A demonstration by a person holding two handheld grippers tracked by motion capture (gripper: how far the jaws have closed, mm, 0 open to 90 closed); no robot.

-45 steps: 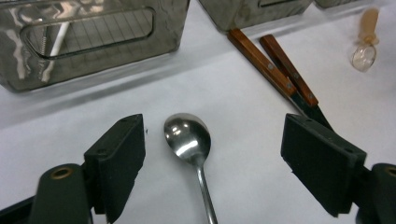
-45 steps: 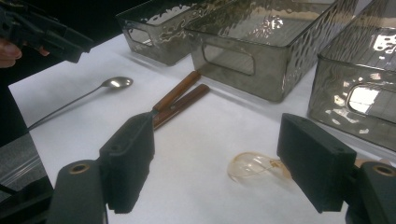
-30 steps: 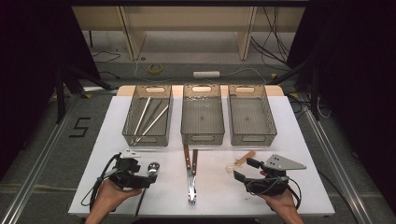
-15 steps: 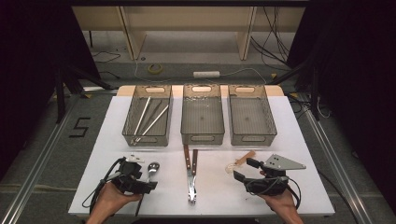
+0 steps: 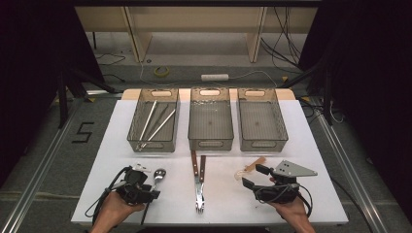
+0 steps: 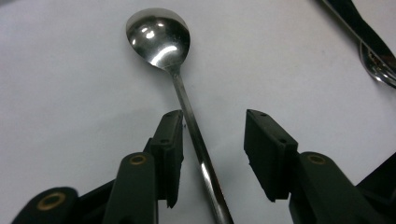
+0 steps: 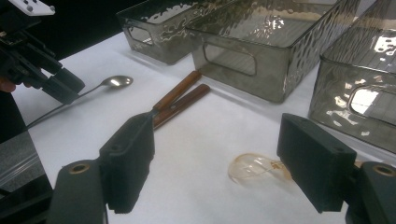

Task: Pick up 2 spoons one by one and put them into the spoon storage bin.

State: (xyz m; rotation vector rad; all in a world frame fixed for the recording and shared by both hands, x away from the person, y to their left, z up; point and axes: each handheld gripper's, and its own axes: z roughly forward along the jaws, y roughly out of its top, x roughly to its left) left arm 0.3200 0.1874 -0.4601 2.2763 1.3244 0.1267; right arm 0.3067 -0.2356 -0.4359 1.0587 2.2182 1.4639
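white table (image 5: 311,145) | left tool (image 6: 212,154) lowered, jaws apart astride spoon (image 6: 161,37) handle | right tool (image 7: 219,163) unmoved, apart

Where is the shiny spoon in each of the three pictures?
High view: the spoon lies low left on the table, by the left tool.
Left gripper view: spoon centre, handle between the open jaws.
Right gripper view: spoon upper left.
Shared landmark: the wooden-handled utensils beside it.

Tool (image 6: 212,140) jaws apart, straddling steel spoon (image 6: 180,88) handle, white table (image 6: 70,93), bowl ahead
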